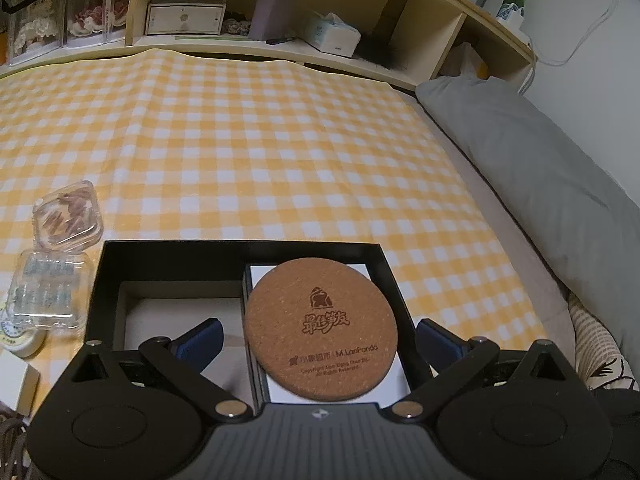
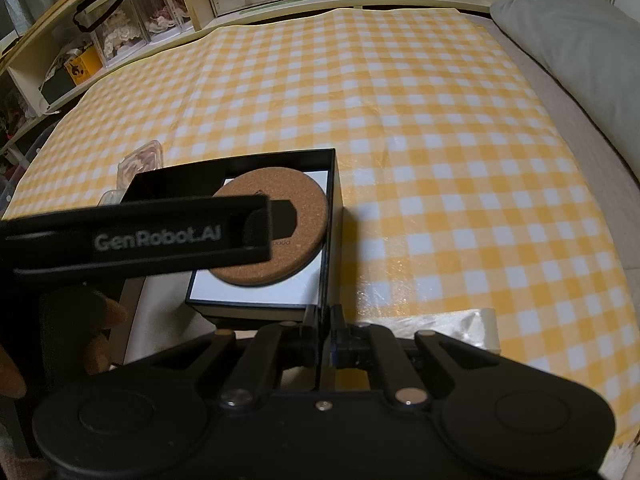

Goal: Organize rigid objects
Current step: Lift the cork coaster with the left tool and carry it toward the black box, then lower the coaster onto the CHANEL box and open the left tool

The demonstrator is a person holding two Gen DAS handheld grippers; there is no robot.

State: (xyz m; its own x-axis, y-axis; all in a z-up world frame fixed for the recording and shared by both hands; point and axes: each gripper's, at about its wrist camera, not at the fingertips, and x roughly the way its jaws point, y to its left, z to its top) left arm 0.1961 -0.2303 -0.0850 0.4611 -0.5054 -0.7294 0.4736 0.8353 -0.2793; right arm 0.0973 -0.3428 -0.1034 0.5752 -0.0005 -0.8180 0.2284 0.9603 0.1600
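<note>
A round cork coaster [image 1: 320,328] with printed writing lies flat on a white inner box [image 1: 280,394] in the right compartment of an open black box [image 1: 240,254]. My left gripper [image 1: 318,338] is open wide, with one blue pad on each side of the coaster and neither touching it. In the right wrist view the coaster [image 2: 296,200] shows partly behind the left gripper's black housing [image 2: 140,240]. My right gripper [image 2: 327,340] is shut on the thin right wall of the black box [image 2: 240,162], near its front corner.
Two clear plastic boxes [image 1: 68,216] [image 1: 48,296] with small items stand left of the black box on the yellow checked cloth [image 1: 260,140]. A grey pillow [image 1: 540,168] lies along the right. A wooden shelf [image 1: 280,46] with a tissue box [image 1: 332,34] runs along the back.
</note>
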